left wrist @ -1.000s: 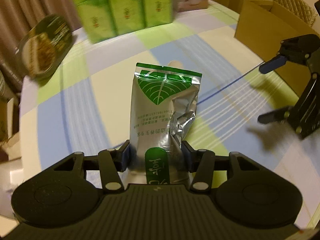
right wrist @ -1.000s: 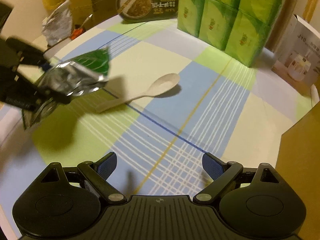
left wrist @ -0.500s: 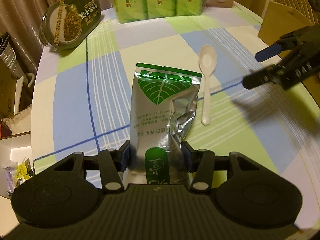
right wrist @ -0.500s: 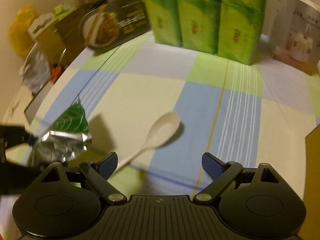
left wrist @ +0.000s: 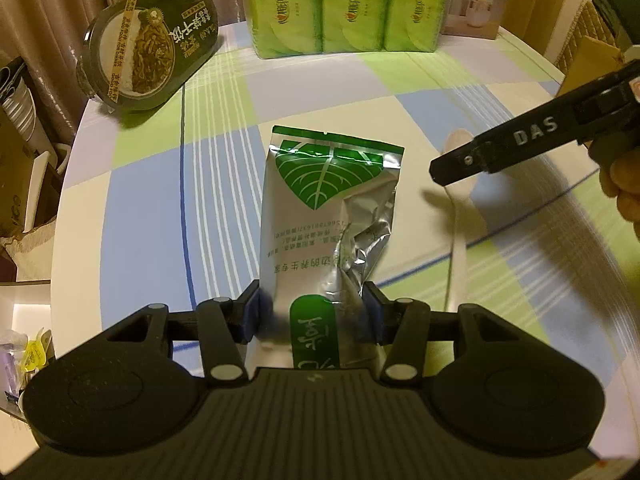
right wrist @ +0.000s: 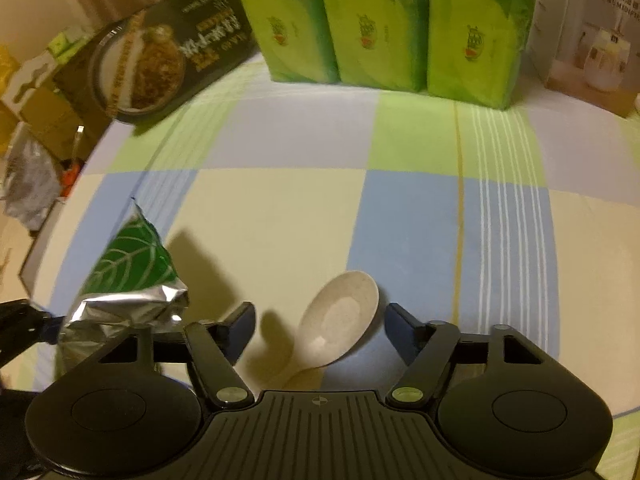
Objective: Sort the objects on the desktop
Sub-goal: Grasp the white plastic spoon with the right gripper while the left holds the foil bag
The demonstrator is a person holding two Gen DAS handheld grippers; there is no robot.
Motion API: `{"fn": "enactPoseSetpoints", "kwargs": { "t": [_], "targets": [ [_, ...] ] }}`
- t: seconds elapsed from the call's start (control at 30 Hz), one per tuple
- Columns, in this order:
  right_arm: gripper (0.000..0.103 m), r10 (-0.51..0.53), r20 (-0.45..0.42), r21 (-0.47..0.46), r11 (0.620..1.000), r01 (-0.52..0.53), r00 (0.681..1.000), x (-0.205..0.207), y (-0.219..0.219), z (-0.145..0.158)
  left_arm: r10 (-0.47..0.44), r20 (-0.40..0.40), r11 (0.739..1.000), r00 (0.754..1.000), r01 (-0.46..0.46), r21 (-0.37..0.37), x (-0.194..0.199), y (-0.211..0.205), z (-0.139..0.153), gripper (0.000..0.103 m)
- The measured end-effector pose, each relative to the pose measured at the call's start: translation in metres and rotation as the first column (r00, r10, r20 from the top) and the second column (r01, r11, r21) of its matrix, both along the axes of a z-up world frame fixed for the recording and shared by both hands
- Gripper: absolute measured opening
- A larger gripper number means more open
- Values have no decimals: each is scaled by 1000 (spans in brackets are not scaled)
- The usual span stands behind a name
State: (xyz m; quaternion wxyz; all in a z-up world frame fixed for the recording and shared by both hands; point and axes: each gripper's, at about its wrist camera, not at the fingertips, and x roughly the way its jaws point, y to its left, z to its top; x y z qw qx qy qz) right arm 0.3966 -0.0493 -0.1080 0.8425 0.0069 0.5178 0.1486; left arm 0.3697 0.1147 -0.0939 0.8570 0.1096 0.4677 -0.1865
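Spoon lies on the tablecloth between the closing jaws of the right gripper, not yet pinched. Left gripper pinches the foil pouch above the table. Closing on the rounded bowl could squirt the spoon out sideways.

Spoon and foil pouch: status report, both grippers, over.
Left gripper shut on foil pouch. Right gripper closing around white spoon, pads not yet touching. Spoon lies on checked tablecloth; nothing blocking.

Left gripper jaws clamped (pointing steeply down), right gripper jaws closing, not yet gripping
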Motion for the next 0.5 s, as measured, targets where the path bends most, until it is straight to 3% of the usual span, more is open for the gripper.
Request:
{"fn": "enactPoseSetpoints", "kwargs": {
  "t": [0.03, 0.2, 0.33, 0.37, 0.5],
  "targets": [
    [62, 2, 11, -23, 1000, -2, 1000, -1, 3, 0, 1, 2, 1000, 1000, -1, -5, 1, 0, 0, 47],
    [15, 74, 50, -107, 992, -68, 996, -8, 13, -1, -4, 11, 1000, 1000, 4, -10, 4, 0, 0, 47],
    [11, 106, 47, -101, 990, -101, 993, -19, 5, -1, -5, 16, 1000, 1000, 5, -8, 3, -1, 0, 47],
    [5, 118, 48, -104, 988, -113, 992, -24, 2, 0, -4, 16, 1000, 1000, 4, -7, 2, -1, 0, 47],
    [4, 163, 45, -106, 982, -158, 986, -45, -4, 3, -5, 10, 1000, 1000, 5, -9, -2, -2, 1, 47]
  ]
}}
